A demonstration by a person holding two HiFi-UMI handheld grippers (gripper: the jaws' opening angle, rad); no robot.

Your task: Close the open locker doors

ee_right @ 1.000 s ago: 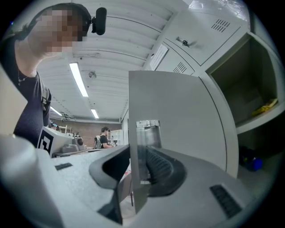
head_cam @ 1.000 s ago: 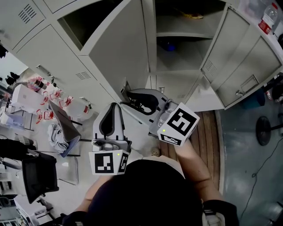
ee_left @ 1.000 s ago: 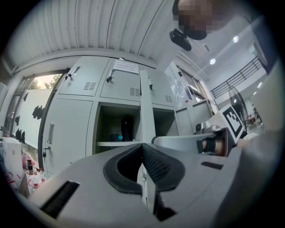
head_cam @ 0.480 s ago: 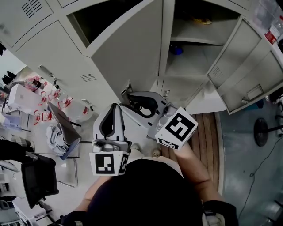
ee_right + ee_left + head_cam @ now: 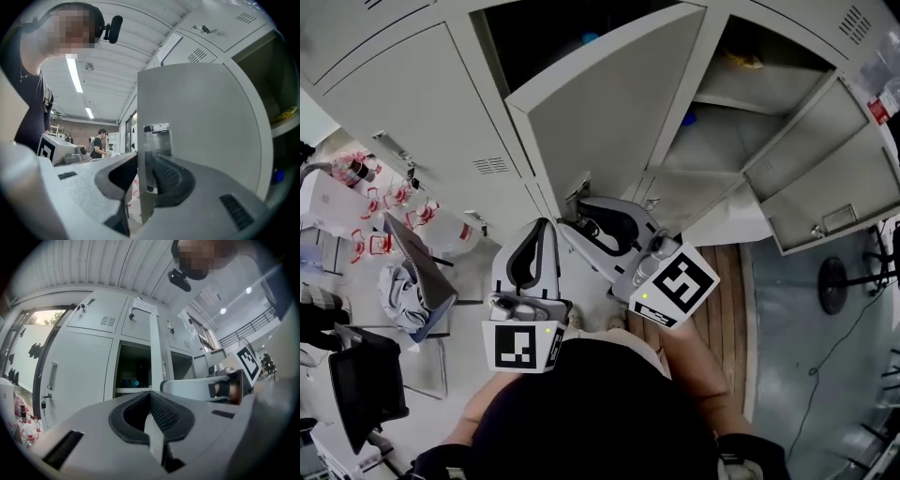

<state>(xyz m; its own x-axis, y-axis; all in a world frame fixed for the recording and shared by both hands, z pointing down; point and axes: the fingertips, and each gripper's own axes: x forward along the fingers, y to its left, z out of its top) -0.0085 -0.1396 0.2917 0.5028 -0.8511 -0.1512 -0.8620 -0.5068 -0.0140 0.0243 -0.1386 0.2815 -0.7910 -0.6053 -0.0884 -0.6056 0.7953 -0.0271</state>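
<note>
Grey steel lockers, seen from above, with two doors hanging open. The right hand-held gripper (image 5: 581,208) has the free edge of the nearer open locker door (image 5: 609,103) standing between its jaws. The latch plate (image 5: 157,136) sits just beyond its tips. The jaws have just been closing, and their tips look pressed against both faces of that edge. The left hand-held gripper (image 5: 546,225) sits just to the left of the right one, jaws pressed together on nothing, clear of the door.

I judge the door to be thin sheet steel: stiff, light on its hinges, and smoothly painted, so pads could slide along it. The folded free edge near the latch seems the best hold to me. It is farthest from the hinges, where a gentle push swings the whole panel. Let go too soon, and it may bounce back off the frame.

Only the head view shows the full door swung out ahead of the right hand-held gripper, plus a second open door (image 5: 816,178) well off to that gripper's right. Only the right gripper view shows how the edge sits between the jaws. The left gripper view adds a dark open compartment (image 5: 133,373) straight ahead of the left hand-held gripper, with a small blue thing (image 5: 136,383) on its shelf — but nothing of the grip itself.
</note>
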